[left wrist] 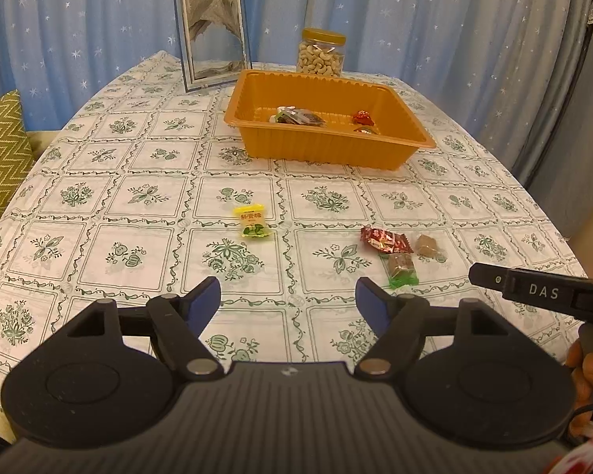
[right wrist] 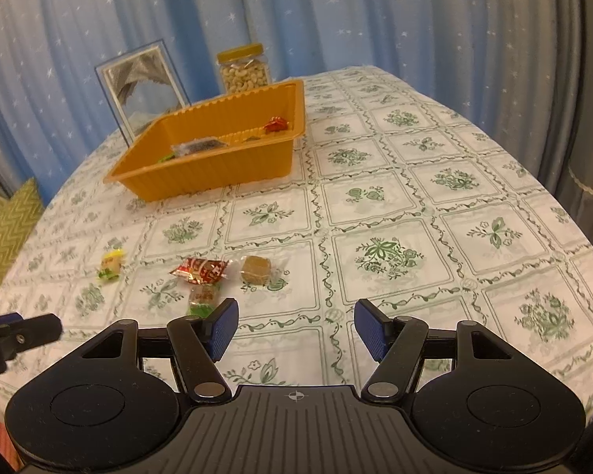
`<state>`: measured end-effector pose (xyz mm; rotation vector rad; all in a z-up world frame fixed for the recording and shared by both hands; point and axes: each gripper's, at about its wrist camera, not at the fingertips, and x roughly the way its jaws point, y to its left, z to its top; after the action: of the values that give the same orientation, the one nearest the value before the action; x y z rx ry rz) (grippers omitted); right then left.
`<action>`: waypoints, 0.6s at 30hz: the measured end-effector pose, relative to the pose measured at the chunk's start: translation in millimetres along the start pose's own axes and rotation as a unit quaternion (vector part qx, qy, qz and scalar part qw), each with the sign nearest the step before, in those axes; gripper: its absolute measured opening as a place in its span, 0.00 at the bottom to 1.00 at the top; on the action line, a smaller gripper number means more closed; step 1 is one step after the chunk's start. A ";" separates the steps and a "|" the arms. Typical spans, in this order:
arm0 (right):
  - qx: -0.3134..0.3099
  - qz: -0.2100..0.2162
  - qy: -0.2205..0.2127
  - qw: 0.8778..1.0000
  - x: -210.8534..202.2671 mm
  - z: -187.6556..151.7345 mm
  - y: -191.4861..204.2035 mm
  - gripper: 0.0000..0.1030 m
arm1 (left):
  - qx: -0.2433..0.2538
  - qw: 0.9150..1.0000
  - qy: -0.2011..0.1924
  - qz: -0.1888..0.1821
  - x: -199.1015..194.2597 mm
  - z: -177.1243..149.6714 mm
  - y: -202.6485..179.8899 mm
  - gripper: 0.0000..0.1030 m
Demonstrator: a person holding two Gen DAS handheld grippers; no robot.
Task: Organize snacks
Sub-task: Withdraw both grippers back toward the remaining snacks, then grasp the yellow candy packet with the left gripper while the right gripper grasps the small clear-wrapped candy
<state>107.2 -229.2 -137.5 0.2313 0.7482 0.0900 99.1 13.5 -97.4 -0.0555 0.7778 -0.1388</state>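
Observation:
An orange tray [left wrist: 320, 146] [right wrist: 213, 170] stands at the far middle of the table and holds a few wrapped snacks [left wrist: 299, 116] and a red candy [left wrist: 363, 117]. On the cloth lie a yellow candy [left wrist: 252, 221] [right wrist: 110, 264], a red wrapper [left wrist: 383, 239] [right wrist: 201, 269], a green-ended candy [left wrist: 402, 270] [right wrist: 202, 300] and a brown cube candy [left wrist: 427, 245] [right wrist: 256, 269]. My left gripper [left wrist: 288, 304] is open and empty, short of the candies. My right gripper [right wrist: 295, 328] is open and empty, just right of the green-ended candy.
A cashew jar [left wrist: 321, 53] [right wrist: 244, 69] and a picture frame [left wrist: 213, 37] [right wrist: 138, 87] stand behind the tray. A green zigzag cushion [left wrist: 0, 158] lies off the table's left edge. Curtains hang behind.

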 end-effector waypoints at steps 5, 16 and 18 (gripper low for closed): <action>-0.054 0.016 0.014 0.998 20.7 4.7 0.5 0.63 | -0.002 1.000 0.002 0.003 6.9 1.8 6.5 0.71; -0.186 0.036 0.018 0.982 65.7 18.0 9.8 0.50 | -0.014 1.000 0.009 0.000 32.0 6.6 15.4 0.73; -0.194 0.043 0.018 0.980 71.7 19.6 11.6 0.48 | -0.016 1.000 0.011 -0.001 35.3 6.4 16.6 0.73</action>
<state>172.9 -209.7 -168.3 -0.1108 0.7405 0.3200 130.2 24.8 -119.0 -0.0851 0.8024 -0.1292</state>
